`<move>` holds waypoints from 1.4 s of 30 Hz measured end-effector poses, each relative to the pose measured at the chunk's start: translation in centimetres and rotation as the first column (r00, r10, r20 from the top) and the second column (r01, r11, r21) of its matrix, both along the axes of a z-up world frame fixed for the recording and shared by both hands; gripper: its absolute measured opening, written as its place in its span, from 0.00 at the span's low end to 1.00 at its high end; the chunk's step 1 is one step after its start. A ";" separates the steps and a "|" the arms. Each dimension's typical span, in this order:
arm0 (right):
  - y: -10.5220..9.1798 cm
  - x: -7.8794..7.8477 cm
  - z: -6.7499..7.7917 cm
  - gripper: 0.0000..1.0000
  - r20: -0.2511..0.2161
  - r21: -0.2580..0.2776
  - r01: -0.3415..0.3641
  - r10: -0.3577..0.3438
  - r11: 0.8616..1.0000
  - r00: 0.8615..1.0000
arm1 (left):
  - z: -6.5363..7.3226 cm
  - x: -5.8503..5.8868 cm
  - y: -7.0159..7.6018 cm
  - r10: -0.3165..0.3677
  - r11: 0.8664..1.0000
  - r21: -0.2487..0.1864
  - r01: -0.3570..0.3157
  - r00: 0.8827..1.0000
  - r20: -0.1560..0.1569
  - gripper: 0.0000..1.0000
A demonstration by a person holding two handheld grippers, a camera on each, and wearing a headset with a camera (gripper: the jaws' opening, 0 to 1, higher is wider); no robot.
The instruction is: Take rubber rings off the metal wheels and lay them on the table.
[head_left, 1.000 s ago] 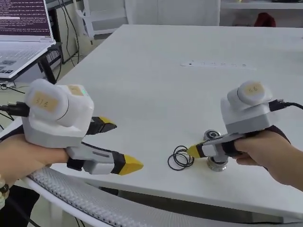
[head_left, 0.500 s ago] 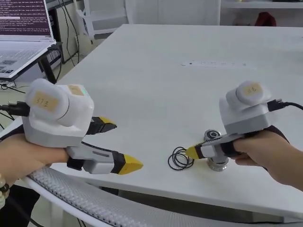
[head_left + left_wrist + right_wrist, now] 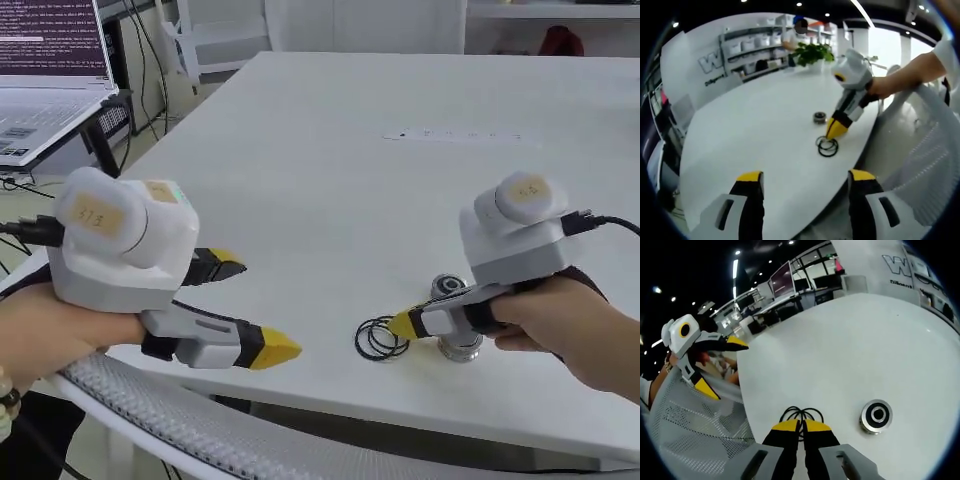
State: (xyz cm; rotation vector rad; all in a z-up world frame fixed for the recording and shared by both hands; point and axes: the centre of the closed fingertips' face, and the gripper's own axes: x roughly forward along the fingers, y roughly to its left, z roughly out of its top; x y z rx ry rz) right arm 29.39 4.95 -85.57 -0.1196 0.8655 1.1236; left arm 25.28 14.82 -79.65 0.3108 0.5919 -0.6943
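Fig.: right gripper [image 3: 400, 324], jaws together (nipping a ring or not: can't tell), tips at edge of rubber rings [image 3: 378, 337] lying flat on table [image 3: 330, 180], dead ahead; left gripper [image 3: 262, 307], jaws apart, farther off; right gripper view shows metal wheel [image 3: 876, 416] whole, half-hidden in head view.

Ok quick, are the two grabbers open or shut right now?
Left gripper: open, holding nothing.
Right gripper: shut, tips at the rubber rings; can't tell if pinching them.
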 end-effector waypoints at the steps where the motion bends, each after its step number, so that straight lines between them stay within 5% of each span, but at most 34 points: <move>1: 0.0 0.0 0.0 0.00 -0.001 -0.001 -0.001 0.001 1.000 1.000 | 0.0 0.0 0.0 0.000 1.000 0.000 0.000 1.000 0.000 0.70; 24: -0.5 1.2 0.9 0.01 0.017 0.018 0.048 -0.048 0.999 0.999 | -0.1 -0.1 0.0 -0.006 1.000 0.003 0.006 1.000 -0.007 0.70; 42: -1.0 2.9 5.8 0.15 0.147 0.105 0.075 -0.090 0.992 0.985 | 0.2 0.0 -0.4 0.002 0.999 -0.038 -0.002 1.000 -0.010 0.73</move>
